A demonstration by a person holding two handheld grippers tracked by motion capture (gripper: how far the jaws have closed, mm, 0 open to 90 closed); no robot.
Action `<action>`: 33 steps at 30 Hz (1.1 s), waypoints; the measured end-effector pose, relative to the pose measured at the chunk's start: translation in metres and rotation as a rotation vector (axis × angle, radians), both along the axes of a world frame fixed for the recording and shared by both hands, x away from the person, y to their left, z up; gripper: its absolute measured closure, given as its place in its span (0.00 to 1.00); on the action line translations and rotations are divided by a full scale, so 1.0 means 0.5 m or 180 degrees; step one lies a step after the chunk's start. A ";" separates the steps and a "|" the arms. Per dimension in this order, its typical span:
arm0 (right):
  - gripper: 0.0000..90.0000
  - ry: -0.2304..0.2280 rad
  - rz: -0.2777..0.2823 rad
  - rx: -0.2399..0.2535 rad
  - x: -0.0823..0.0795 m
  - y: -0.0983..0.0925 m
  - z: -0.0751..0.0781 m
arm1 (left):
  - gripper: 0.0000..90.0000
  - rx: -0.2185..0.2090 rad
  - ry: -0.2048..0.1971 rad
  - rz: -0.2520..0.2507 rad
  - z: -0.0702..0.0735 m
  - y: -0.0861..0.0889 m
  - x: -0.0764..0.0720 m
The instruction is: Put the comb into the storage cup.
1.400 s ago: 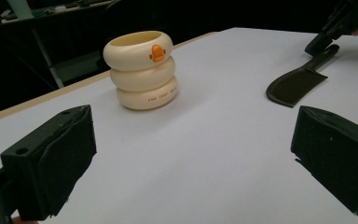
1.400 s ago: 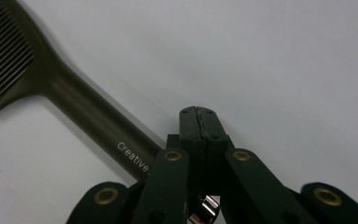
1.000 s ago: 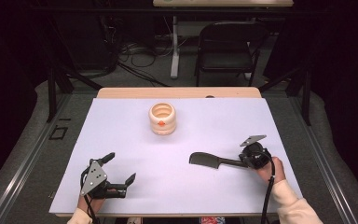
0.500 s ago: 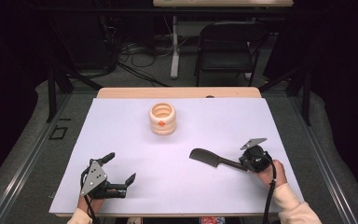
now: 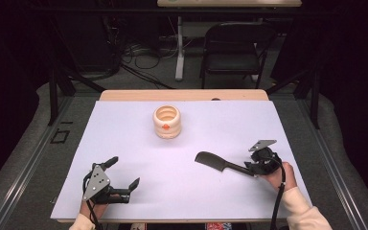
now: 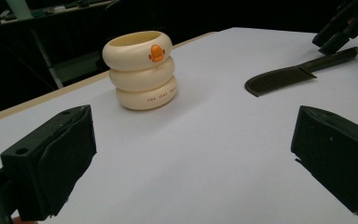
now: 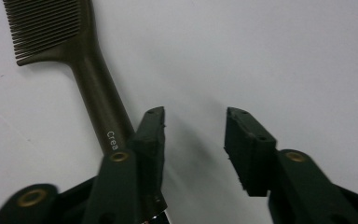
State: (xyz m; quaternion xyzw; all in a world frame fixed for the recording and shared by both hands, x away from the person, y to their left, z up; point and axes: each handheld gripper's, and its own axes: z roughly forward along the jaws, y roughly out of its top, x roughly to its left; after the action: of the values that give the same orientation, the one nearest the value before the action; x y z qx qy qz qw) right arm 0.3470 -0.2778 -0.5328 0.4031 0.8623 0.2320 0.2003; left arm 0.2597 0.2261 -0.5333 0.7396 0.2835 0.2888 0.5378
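A dark comb (image 5: 218,164) lies flat on the white table top (image 5: 182,201), right of the middle, teeth end to the left. My right gripper (image 5: 250,167) is at its handle end. Its jaws have just been opening and now stand open (image 7: 194,123). Only bare table shows between the pads, and the comb's handle (image 7: 93,93) runs beside and under one jaw. My left gripper (image 5: 123,171) rests near the front left edge, wide open (image 6: 191,154) with nothing between its pads. A cream ribbed cup (image 5: 166,121) with an orange mark stands upright at mid table.
From the left gripper view the cup (image 6: 140,70) is ahead to the left and the comb (image 6: 284,77) to the right. A wooden strip (image 5: 182,95) edges the table's far side. Behind it are a black chair (image 5: 235,48) and floor cables.
The right gripper's jaws have parted and released the comb's handle, and the comb lies on the table. Neither hand has shifted, and the left gripper is unchanged.
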 end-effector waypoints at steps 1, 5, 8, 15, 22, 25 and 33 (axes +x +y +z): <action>0.59 0.0013 0.0013 0.0005 0.001 0.000 0.001 | 0.00 -0.0002 -0.0005 0.0001 0.000 0.000 0.000; 0.48 -0.0027 0.0078 0.0017 0.004 0.001 0.011 | 0.00 0.0004 0.0001 -0.0001 0.000 -0.001 0.000; 0.42 -0.0040 0.0109 0.0016 0.006 0.004 0.020 | 0.00 0.0001 0.0002 0.0001 -0.001 -0.001 0.000; 0.25 -0.0011 0.0237 0.0011 0.009 0.011 0.032 | 0.00 0.0006 0.0000 0.0001 -0.001 -0.002 0.001; 0.15 0.0022 0.0338 -0.0027 0.010 0.024 0.042 | 0.00 0.0005 0.0003 -0.0001 -0.001 0.000 0.001; 0.10 0.0013 0.0396 -0.0014 0.011 0.029 0.046 | 0.00 -0.0002 0.0003 0.0006 -0.001 -0.001 0.001; 0.02 0.0045 0.0492 -0.0048 0.013 0.044 0.048 | 0.00 0.0007 0.0005 0.0006 -0.001 -0.001 0.001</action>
State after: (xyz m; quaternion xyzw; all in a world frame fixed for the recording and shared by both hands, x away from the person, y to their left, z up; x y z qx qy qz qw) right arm 0.3533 -0.2561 -0.5089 0.3355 0.8940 0.2374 0.1788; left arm 0.2604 0.2258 -0.5338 0.7401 0.2844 0.2890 0.5365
